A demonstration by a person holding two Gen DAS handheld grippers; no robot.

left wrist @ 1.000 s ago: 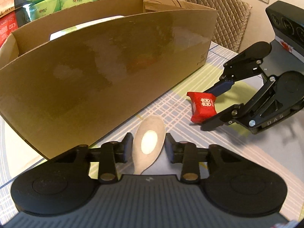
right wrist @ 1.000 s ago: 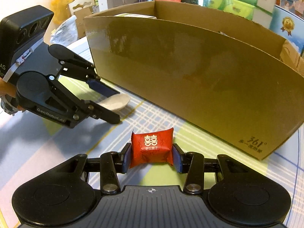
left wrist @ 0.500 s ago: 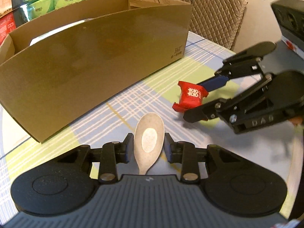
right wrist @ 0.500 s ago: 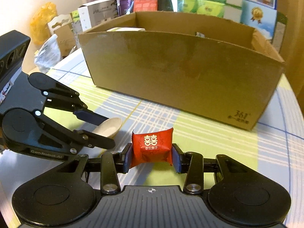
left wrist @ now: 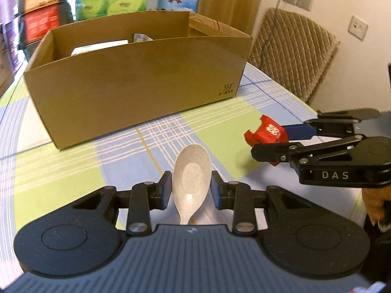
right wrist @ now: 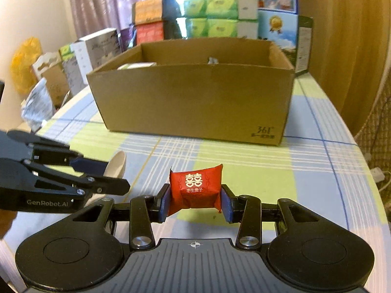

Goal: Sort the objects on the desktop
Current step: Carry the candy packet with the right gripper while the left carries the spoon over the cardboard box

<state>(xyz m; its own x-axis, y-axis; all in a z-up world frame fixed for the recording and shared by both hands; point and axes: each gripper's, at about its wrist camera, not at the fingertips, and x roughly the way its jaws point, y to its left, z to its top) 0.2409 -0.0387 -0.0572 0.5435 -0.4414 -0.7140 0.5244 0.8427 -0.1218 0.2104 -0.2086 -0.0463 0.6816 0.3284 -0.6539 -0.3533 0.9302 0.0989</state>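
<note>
The red candy packet sits pinched between the blue pads of the right gripper at the lower centre of the right wrist view, its white double-happiness print facing the camera, held above the plaid tablecloth. In the left wrist view the left gripper closes on a speckled cream spoon, bowl pointing up the frame and handle running back toward the camera. The open cardboard box fills the upper middle of both views, well apart from both tools, with a few items partly visible inside. A quilted chair stands at the upper right, stacked packages along the top edge.
</note>
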